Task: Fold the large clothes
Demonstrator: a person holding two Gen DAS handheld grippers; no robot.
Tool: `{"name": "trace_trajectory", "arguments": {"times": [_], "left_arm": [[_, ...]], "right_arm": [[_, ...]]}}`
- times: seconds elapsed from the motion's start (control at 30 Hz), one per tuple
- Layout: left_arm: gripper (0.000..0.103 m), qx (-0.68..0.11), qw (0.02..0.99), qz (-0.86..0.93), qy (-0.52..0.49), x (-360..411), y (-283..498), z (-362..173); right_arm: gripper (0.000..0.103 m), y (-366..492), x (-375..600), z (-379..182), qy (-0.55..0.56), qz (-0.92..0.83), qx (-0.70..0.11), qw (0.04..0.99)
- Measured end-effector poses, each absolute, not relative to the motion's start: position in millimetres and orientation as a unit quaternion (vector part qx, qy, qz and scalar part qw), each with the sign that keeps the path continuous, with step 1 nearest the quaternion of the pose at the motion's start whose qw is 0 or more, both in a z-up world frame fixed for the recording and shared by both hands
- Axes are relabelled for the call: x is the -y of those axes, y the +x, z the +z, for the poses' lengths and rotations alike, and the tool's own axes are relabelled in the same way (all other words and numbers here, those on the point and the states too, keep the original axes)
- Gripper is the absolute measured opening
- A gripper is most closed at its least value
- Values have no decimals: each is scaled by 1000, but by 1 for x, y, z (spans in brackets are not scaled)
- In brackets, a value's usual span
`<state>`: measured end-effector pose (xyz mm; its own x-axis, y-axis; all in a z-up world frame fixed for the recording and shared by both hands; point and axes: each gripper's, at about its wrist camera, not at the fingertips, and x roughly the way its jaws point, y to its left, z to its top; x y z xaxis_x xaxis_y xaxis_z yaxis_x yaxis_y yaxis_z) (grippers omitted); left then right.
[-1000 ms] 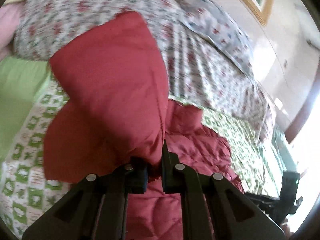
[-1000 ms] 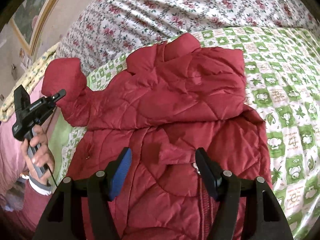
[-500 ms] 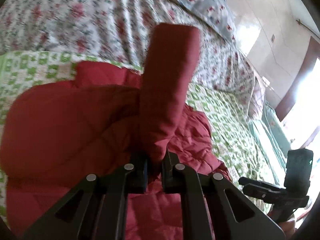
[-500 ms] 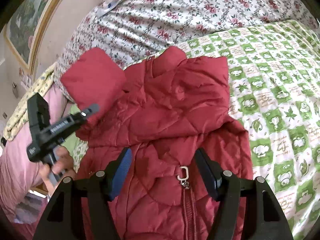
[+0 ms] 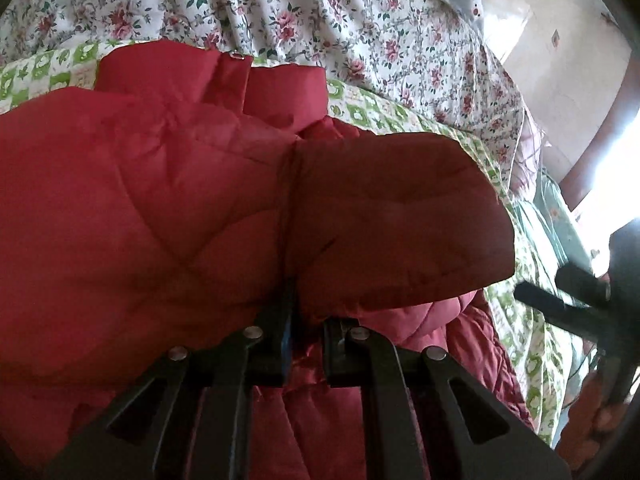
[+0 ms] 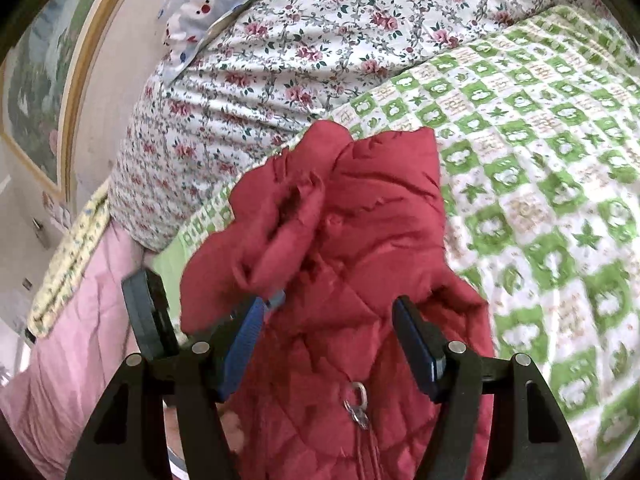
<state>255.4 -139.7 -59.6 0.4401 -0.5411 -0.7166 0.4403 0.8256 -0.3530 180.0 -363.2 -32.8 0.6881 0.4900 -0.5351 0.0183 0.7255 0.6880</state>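
A red quilted jacket (image 6: 360, 280) lies on the green-checked bedspread (image 6: 560, 168), zipper pull (image 6: 358, 400) up. My left gripper (image 5: 306, 344) is shut on the jacket's sleeve (image 5: 392, 220), which is folded over the jacket's body (image 5: 120, 200). In the right wrist view the left gripper (image 6: 152, 316) shows at the jacket's left edge, holding the sleeve (image 6: 248, 248). My right gripper (image 6: 328, 344) is open and empty, its blue-padded jaws hovering above the jacket's chest. It shows dark in the left wrist view (image 5: 580, 296).
A floral duvet (image 6: 300, 52) is heaped at the head of the bed, with a bear-print pillow (image 6: 208, 4) behind. A pink blanket (image 6: 72, 320) lies at the left edge. A framed picture (image 6: 36, 80) hangs on the wall.
My left gripper has carried the sleeve across and down onto the jacket's body. My right gripper has stayed open and drifted slightly up the jacket.
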Motion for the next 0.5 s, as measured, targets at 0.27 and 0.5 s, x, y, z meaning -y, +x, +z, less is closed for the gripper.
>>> {"name": "trace_trajectory", "arguments": {"times": [0.27, 0.5], "left_arm": [[12, -454, 842, -286, -50, 139, 254, -60], [36, -484, 807, -328, -77, 117, 245, -50]], "right_arm": [[69, 247, 340, -47, 373, 171, -386, 826], [10, 266, 335, -60, 349, 147, -415, 827]]}}
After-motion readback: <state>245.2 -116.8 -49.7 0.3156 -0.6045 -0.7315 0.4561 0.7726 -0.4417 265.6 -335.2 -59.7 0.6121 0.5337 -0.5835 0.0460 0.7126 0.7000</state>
